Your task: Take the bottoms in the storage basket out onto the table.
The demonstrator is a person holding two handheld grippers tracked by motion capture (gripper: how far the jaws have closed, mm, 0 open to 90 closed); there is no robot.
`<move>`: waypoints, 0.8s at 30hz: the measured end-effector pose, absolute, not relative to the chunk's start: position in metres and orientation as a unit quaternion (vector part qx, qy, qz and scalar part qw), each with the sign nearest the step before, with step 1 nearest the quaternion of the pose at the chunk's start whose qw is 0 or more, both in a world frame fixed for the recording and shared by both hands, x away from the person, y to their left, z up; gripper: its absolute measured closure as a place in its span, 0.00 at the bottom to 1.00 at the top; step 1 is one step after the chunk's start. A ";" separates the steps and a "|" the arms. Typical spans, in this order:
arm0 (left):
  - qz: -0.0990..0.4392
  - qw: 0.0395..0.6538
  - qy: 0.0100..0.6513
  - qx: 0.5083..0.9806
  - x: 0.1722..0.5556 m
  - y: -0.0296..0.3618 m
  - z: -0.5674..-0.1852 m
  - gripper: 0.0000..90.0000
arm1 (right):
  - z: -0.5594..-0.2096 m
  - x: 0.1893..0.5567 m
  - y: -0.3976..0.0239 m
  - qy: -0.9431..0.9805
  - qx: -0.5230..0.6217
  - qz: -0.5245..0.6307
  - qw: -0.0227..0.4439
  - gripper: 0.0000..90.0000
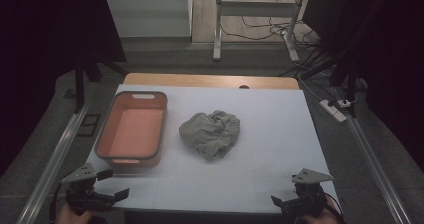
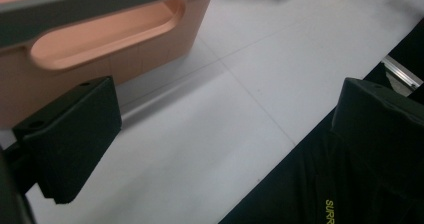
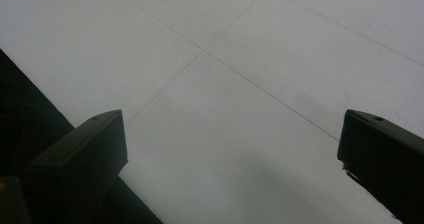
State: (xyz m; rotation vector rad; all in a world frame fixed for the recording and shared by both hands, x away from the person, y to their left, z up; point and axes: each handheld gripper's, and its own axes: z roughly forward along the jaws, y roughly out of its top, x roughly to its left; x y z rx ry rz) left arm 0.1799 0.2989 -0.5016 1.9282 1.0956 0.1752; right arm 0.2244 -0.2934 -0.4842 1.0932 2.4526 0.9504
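Left tool [image 1: 111, 184] and right tool [image 1: 285, 200] hover at the table's [image 1: 260, 159] near edge, jaws wide, holding nothing; orange bin [image 1: 131, 129] empty; crumpled grey cloth [image 1: 210, 133] beside it.

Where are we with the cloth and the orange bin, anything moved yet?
Nothing looks done: the crumpled grey cloth lies on the white table beside the orange bin, which looks empty. Nothing is in hand: the left tongs and right tongs sit open near the table's near edge. If the cloth belongs in the bin, everything is left.
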 end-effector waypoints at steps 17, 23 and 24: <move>0.086 0.433 0.453 0.774 0.167 0.307 -0.501 0.00 | -0.484 0.224 -0.293 0.853 0.380 0.328 0.146 0.00; 0.094 0.414 0.455 0.783 0.163 0.305 -0.500 0.00 | -0.484 0.224 -0.292 0.853 0.380 0.326 0.146 0.00; 0.094 0.411 0.455 0.784 0.162 0.304 -0.500 0.00 | -0.485 0.224 -0.292 0.853 0.379 0.326 0.146 0.00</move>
